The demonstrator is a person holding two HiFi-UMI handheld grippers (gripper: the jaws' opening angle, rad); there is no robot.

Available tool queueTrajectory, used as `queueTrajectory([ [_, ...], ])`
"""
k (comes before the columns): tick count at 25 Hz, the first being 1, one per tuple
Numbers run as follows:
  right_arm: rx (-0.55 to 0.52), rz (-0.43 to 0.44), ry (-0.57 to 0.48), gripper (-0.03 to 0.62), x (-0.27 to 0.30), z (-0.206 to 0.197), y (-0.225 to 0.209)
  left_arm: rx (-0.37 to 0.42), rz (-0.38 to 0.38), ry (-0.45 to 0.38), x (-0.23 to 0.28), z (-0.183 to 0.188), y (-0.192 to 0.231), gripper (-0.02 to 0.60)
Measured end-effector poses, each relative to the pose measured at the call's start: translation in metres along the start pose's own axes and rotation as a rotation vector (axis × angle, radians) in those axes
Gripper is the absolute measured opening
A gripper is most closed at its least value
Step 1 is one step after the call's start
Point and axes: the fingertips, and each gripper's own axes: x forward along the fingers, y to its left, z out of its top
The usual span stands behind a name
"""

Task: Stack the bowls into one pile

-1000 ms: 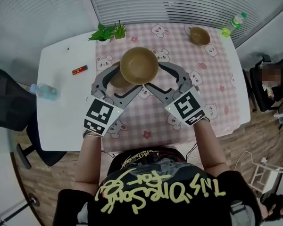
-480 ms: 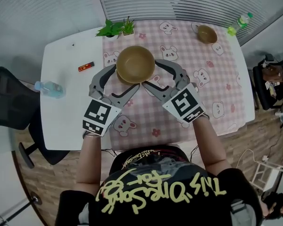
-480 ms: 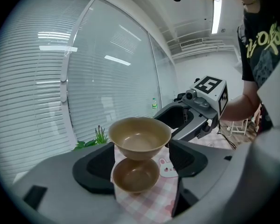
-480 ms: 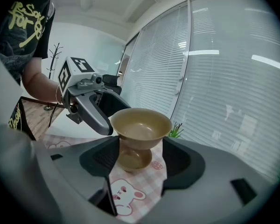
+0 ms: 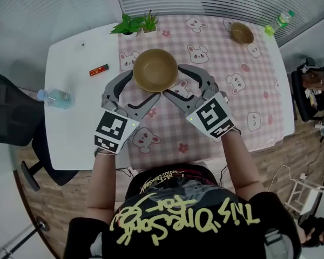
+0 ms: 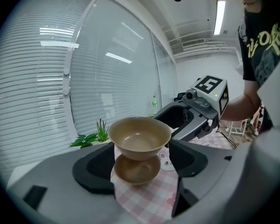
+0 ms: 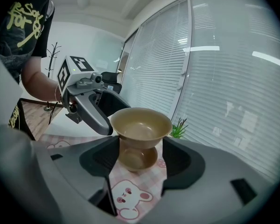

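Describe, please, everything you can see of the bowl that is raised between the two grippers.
The raised bowl is round, tan-brown and matte, like wood or bamboo fibre, with a flared rim and narrower base. It is empty, upright and off the table, right over a matching lower bowl; whether they touch is unclear. The left gripper and right gripper both clasp its sides.

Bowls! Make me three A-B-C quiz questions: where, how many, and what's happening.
1. Where is the raised bowl?
A. above the lower bowl
B. on the floor
C. in a box
2. How many bowls are there?
A. two
B. three
C. five
3. How is the raised bowl?
A. upside down
B. on its side
C. upright, gripped

1 A: both gripper views show it over the lower bowl.
2 B: a far bowl stands apart too.
3 C: it opens upward between the left gripper and right gripper.
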Motion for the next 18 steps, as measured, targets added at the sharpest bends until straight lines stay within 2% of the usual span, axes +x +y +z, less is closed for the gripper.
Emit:
queueTrajectory([
  [18,0.018,0.024,0.055,0.273,0.016,-0.025,0.010,-0.042,-0.005,0.035,0.008,-0.028,0.000,0.373],
])
